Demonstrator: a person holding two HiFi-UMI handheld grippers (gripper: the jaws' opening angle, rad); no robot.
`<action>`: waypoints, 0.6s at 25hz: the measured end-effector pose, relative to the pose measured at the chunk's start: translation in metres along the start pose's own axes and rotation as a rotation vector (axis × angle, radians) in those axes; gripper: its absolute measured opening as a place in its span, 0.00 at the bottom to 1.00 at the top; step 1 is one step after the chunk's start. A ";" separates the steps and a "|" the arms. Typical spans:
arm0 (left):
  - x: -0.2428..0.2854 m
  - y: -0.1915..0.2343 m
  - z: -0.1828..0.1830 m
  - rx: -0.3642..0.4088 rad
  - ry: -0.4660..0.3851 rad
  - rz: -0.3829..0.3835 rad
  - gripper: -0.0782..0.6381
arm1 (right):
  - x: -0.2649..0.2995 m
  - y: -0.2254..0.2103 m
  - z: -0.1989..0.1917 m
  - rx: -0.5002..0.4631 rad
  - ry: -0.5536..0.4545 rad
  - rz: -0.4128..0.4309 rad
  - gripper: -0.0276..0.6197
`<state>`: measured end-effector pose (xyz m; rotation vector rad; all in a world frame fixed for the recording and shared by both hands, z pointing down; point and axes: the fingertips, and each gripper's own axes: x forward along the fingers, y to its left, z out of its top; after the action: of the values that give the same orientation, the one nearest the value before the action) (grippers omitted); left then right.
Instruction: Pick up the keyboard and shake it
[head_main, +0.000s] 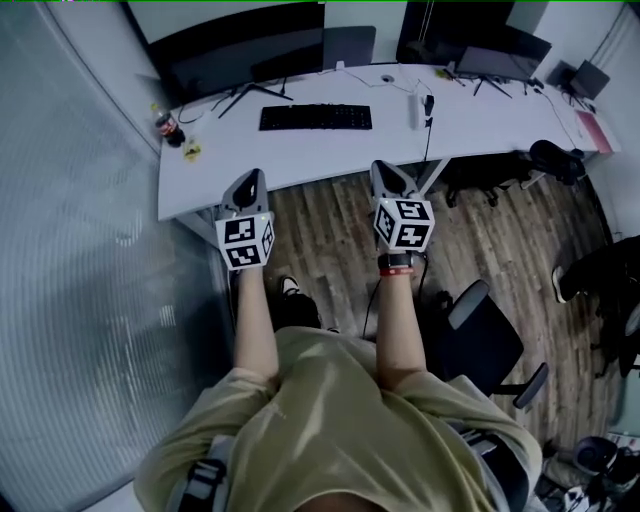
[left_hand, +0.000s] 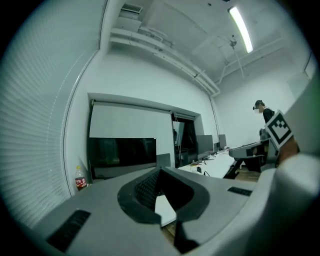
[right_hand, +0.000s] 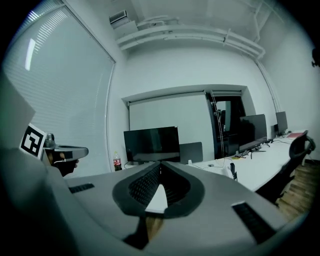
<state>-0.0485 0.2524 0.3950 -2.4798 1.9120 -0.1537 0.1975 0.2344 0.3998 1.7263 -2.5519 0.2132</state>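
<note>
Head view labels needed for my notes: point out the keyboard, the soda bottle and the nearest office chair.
keyboard (head_main: 315, 117), head view, middle of its keys.
soda bottle (head_main: 170, 130), head view, its body.
office chair (head_main: 490, 345), head view, its black seat.

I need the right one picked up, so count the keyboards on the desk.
1. The black keyboard lies on the white desk in front of the large dark monitor; another could be hidden farther right along the desk.

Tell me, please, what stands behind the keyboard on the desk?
Behind the keyboard a large dark monitor stands at the back of the desk. Whatever lies behind its screen is covered.
</note>
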 end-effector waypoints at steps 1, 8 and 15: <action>0.007 0.002 -0.004 -0.001 0.005 -0.003 0.13 | 0.008 0.002 -0.003 0.003 0.006 0.011 0.08; 0.080 0.015 -0.014 -0.006 0.030 -0.055 0.13 | 0.077 -0.009 -0.004 0.005 0.027 0.038 0.08; 0.173 0.063 -0.002 -0.017 0.030 -0.084 0.13 | 0.174 -0.023 0.014 0.045 0.049 0.025 0.08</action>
<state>-0.0661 0.0694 0.4057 -2.5844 1.8284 -0.1773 0.1545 0.0641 0.4092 1.6833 -2.5547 0.3127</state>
